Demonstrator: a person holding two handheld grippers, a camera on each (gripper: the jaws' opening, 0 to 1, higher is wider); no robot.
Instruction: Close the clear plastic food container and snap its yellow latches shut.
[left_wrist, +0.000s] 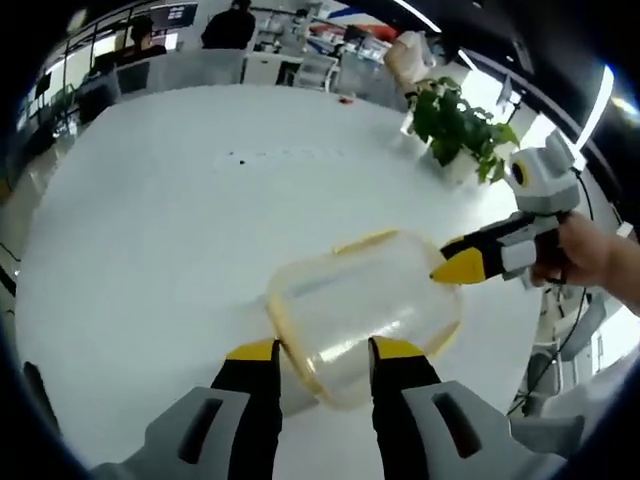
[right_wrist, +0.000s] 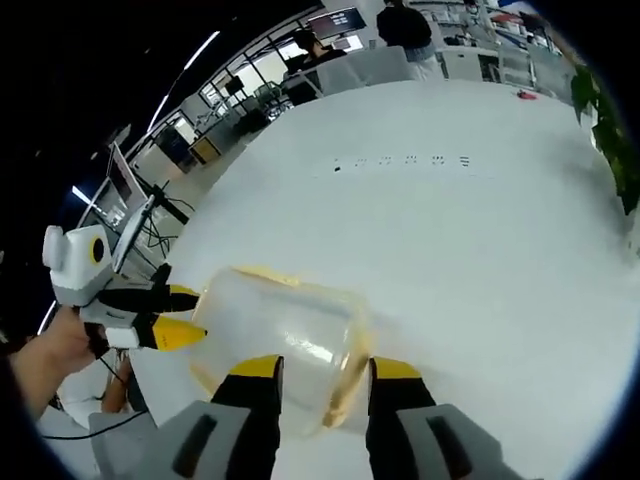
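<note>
The clear plastic container (left_wrist: 365, 310) with a yellow rim lies on the white table (left_wrist: 170, 200), lid on. My left gripper (left_wrist: 327, 349) has its yellow-tipped jaws around the container's near end, and they seem to press on it. From the right, the right gripper (left_wrist: 462, 266) touches the far end. In the right gripper view the same container (right_wrist: 285, 325) sits with one end between my right gripper's (right_wrist: 325, 368) jaws. The left gripper (right_wrist: 183, 316) meets the opposite end there, held by a hand (right_wrist: 45, 365). I cannot make out the latches.
A potted green plant (left_wrist: 460, 125) stands near the table's far right edge. Small dark marks (right_wrist: 400, 160) dot the tabletop. Beyond the table are desks, chairs and seated people (left_wrist: 230, 25). A laptop on a stand (right_wrist: 130, 215) sits off the table's left side.
</note>
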